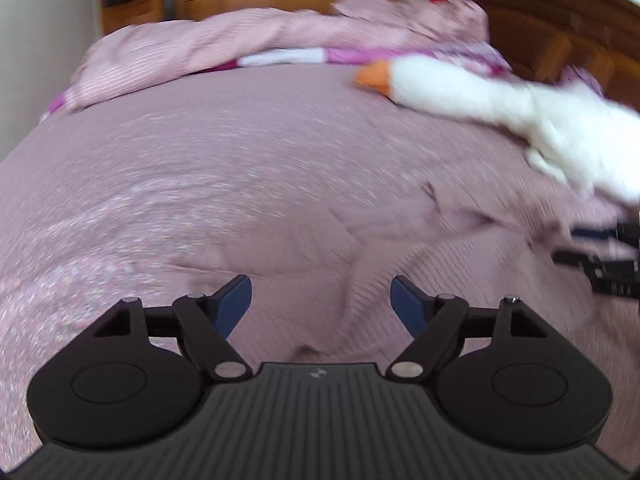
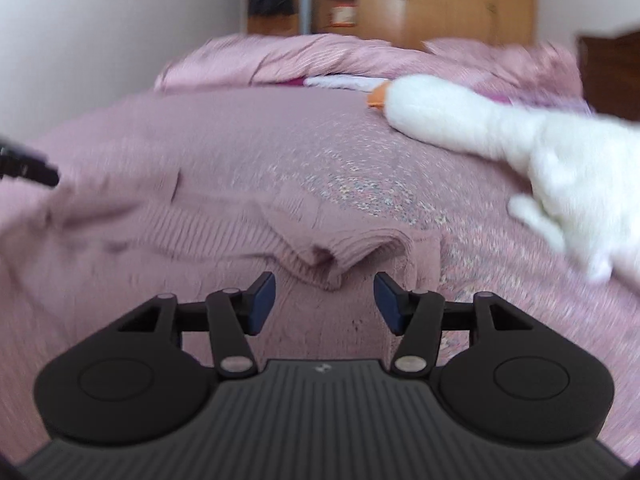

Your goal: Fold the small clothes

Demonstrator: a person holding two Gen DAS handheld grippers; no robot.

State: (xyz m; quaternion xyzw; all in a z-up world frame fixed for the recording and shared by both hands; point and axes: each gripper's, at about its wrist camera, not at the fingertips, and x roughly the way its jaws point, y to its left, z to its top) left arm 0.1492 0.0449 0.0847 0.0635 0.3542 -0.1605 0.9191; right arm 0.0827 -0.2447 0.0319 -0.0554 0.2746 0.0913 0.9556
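A small dusty-pink ribbed knit garment [image 2: 224,232] lies rumpled on the pink bed. One cuff or hem end [image 2: 340,256] is bunched up just ahead of my right gripper [image 2: 324,300], which is open with nothing between its blue pads. In the left wrist view the same garment [image 1: 360,248] spreads ahead and to the right of my left gripper [image 1: 320,304], also open and empty. The right gripper's black fingers [image 1: 600,256] show at the right edge of that view, and the left gripper's black tip [image 2: 28,166] shows at the left edge of the right wrist view. Both views are motion-blurred.
A white plush goose with an orange beak [image 1: 480,96] [image 2: 460,120] lies on the right side of the bed. A bunched pink duvet [image 1: 240,48] [image 2: 320,60] fills the far side. A dark wooden headboard [image 1: 560,28] is at right, wooden cabinets [image 2: 440,0] behind.
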